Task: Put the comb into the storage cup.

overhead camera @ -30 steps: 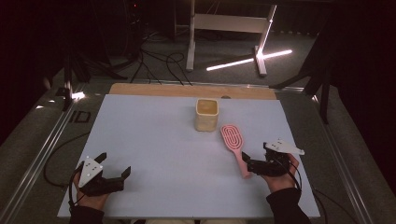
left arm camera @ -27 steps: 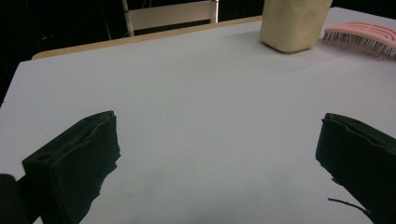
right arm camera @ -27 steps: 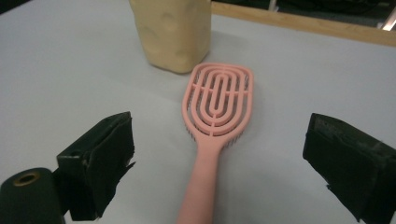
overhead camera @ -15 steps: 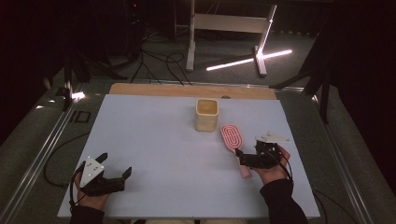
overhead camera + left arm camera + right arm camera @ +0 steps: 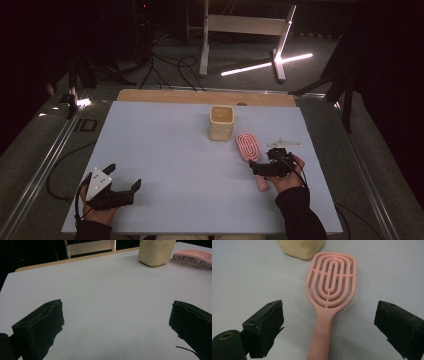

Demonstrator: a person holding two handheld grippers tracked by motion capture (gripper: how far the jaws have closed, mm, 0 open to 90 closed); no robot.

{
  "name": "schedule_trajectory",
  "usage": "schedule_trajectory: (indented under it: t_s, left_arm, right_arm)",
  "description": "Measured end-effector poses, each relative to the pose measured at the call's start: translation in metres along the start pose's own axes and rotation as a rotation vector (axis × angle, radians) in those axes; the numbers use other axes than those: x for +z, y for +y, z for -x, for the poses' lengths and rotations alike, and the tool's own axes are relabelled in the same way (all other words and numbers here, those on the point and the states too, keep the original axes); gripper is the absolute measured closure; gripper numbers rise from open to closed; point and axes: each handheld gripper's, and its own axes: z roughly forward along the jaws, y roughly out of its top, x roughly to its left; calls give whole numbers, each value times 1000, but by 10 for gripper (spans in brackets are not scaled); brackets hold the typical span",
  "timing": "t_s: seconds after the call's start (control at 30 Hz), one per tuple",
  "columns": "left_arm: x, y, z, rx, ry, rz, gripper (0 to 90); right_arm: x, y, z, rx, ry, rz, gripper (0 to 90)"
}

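Brush [image 5: 331, 285] is lying bristles-down on the table [image 5: 165, 150] just beside the cup [image 5: 221, 122], and I am holding the right gripper [image 5: 329, 325] wide astride its handle, judging it light, stiff, slick plastic, while the left gripper [image 5: 117, 327] is gaping idle.

High view overlooks the table [image 5: 165, 150]; gripper views skim it closely.
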Motion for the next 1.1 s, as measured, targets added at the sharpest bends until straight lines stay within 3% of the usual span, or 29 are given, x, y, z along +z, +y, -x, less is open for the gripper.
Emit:
schedule_trajectory:
  t_s: [0.67,0.93,1.1]
  left_arm:
    - [0,0,0,2,-1,-5,0]
    - [1,0,0,3,-3,-5,0]
    - [1,0,0,2,-2,-6,0]
  right_arm:
    - [33,4,3,22,-18,-158,108]
    - [42,3,4,30,-10,-220,194]
    - [47,2,2,18,6,-250,312]
